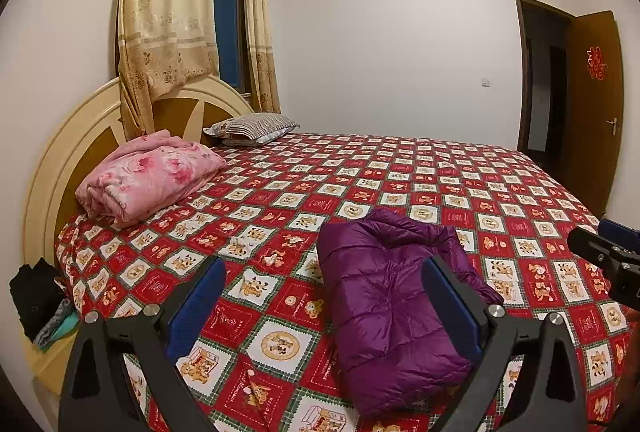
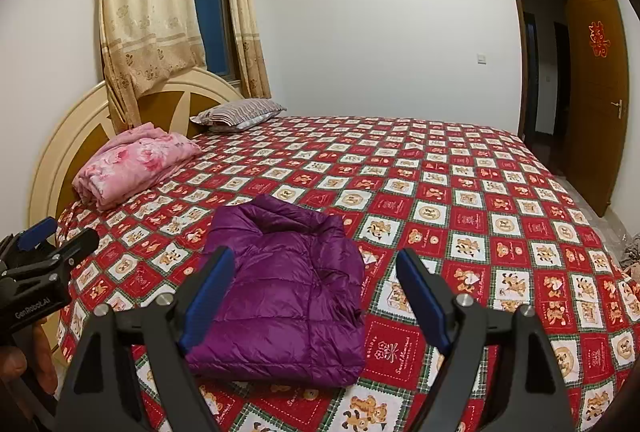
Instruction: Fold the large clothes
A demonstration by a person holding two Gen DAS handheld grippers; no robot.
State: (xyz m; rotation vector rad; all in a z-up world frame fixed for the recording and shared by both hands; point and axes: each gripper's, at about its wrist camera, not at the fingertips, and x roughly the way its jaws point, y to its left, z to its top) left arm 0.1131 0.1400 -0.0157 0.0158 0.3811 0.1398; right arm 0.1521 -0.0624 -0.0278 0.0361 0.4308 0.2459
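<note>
Spreading across the room, the bed is carrying a folded purple jacket. Both the left gripper and the right gripper are hovering with jaws wide, gripping nothing. Only the left wrist view is showing what is probably dark clothing beside the headboard.

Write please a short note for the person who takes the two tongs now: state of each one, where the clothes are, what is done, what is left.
Left tongs: open, holding nothing, above the near edge of the bed.
Right tongs: open, holding nothing, also raised above the bed.
Purple puffer jacket: lies on the bedspread near the front edge, folded into a compact block, collar end toward the far side. Neither tongs touches it.
Done: the jacket looks folded.
Left: probably only to check the fold and tidy it. A pink floral bundle lies near the headboard, already roughly folded; I cannot tell if it belongs to the job.
</note>
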